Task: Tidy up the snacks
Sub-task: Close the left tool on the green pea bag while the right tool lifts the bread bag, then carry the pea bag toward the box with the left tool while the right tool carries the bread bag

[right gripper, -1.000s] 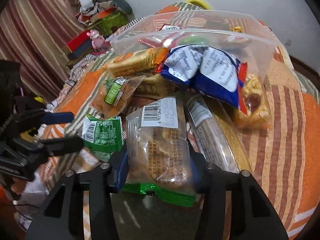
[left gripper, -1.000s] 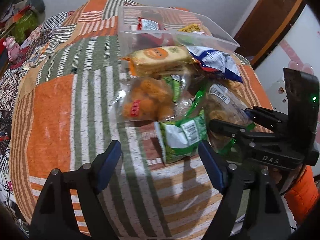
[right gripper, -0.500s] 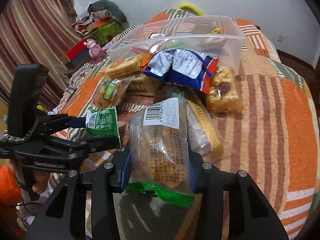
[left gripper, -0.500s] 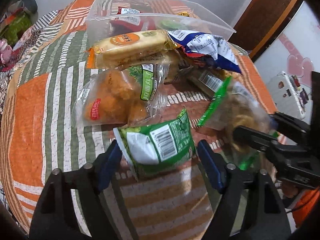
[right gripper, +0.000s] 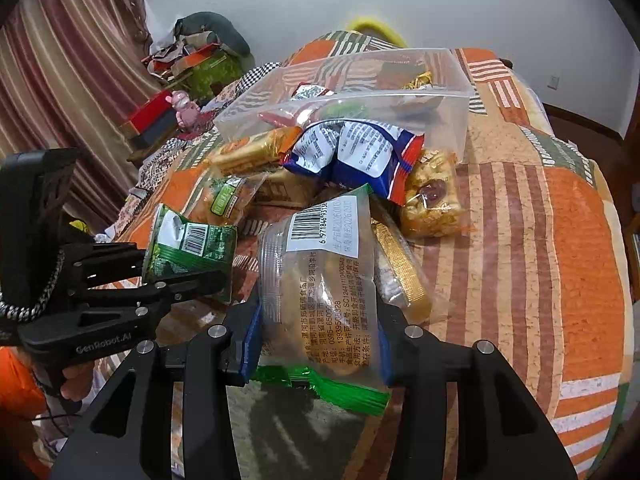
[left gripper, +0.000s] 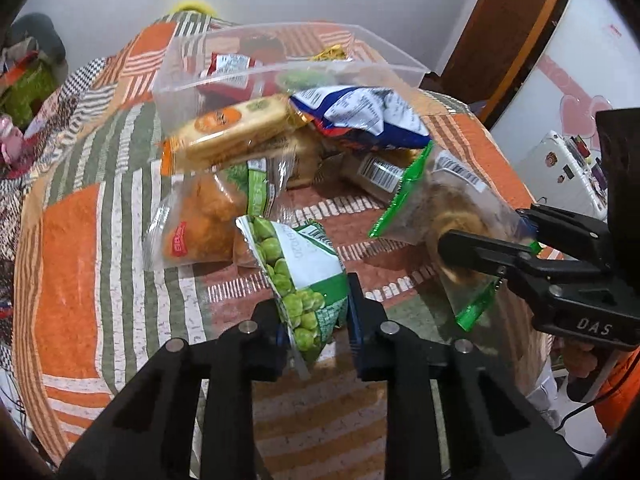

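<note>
My left gripper (left gripper: 316, 312) is shut on a green pea snack packet (left gripper: 300, 276) and holds it above the quilt; it also shows in the right wrist view (right gripper: 188, 248). My right gripper (right gripper: 316, 340) is shut on a clear green-edged biscuit bag (right gripper: 324, 288), lifted off the quilt, also seen in the left wrist view (left gripper: 448, 216). A clear plastic bin (left gripper: 224, 80) with a few snacks inside stands behind the pile. Loose snacks lie in front of it: a yellow cracker pack (left gripper: 232, 132), a blue and white bag (left gripper: 360, 116), an orange puff bag (left gripper: 204, 220).
The snacks lie on an orange, green and white patchwork quilt (right gripper: 568, 240). A gold wrapped bar (right gripper: 396, 264) and a peanut brittle pack (right gripper: 432, 196) lie right of the held bag. Clutter and a striped curtain (right gripper: 60, 80) stand at far left. A wooden door (left gripper: 508, 28) is at right.
My left gripper has closed on the green pea packet and lifted it. My right gripper has raised the biscuit bag and drawn back from the pile.
</note>
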Motion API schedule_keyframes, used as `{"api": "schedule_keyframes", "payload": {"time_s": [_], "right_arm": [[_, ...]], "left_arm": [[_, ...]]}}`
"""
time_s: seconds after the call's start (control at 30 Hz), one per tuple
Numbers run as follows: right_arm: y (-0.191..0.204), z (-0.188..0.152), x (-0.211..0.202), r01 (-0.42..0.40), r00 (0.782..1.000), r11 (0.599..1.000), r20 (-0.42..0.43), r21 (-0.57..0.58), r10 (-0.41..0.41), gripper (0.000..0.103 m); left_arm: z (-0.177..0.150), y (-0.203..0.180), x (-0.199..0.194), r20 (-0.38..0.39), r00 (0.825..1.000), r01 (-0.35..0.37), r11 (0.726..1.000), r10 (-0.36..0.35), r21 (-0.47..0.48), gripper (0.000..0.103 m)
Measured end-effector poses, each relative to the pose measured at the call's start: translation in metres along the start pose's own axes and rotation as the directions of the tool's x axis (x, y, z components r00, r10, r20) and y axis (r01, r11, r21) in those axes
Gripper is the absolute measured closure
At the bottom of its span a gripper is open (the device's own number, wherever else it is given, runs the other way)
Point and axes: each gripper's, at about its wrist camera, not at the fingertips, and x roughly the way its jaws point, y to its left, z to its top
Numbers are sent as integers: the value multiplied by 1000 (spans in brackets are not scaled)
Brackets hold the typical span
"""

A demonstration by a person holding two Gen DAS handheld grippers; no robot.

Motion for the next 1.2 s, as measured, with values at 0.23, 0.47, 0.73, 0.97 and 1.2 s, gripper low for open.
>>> {"api": "schedule_keyframes", "payload": {"time_s": [0.23,0.47,0.73,0.97,1.2], "right_arm": [[1,9,-16,2,999,1000,48,-7,-1,62],[4,33,-35,15,991,1000,133,-26,-12,62],[2,71,-40,51,975,998,216,-33,-43,62],[-9,103,-33,85,965,996,249,-19,-78,62],[-26,126,-15,106,961,994,253,23,-108,62]], "left_arm": [[10,-3,-20,48,999,-1,1000,1,-8,79],[35,2,-43,115,993,-27,1000,28,-13,79],[81,8,-60,200,978,-64,998,64,-6,79],[118,15,-55,241,966,-91,996,90,-6,79],[148,24,-29,242,962,-126,992,128,-21,79]]}}
